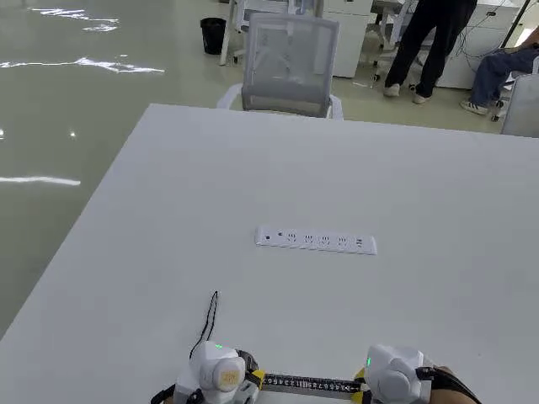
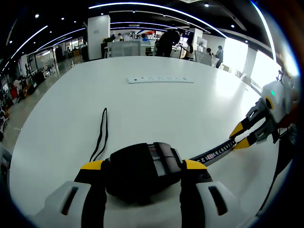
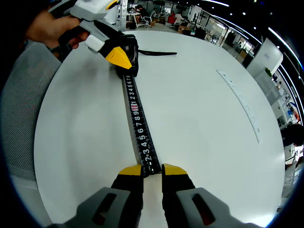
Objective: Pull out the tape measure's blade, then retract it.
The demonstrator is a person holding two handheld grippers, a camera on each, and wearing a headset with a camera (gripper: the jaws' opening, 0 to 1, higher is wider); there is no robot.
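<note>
Judged as the pull-out step, with a short run of blade exposed. To do well: draw the right gripper straight back along the blade's own line, low over the white tabletop, with no twist; hold the case square and unmoving; avoid lifting the tip, to guard against buckling or slipping from so narrow a pinch; for the return, feed back slowly rather than letting go outright. Found the black, rounded plastic tape measure case at bottom centre of the left gripper view, clamped by its 2 sides in the yellow-tipped left gripper, spread to about the case's width. Found the narrow metal blade, dark-faced with pale numerals and 1 red marking, running from lower centre to upper left of the right gripper view, flat on the table, its end pinched between the right gripper's 2 nearly closed yellow tips. Noted a thin black wrist cord trailing from the case toward frame centre in the head view, and a long white power strip at centre frame, well apart from the work.
</note>
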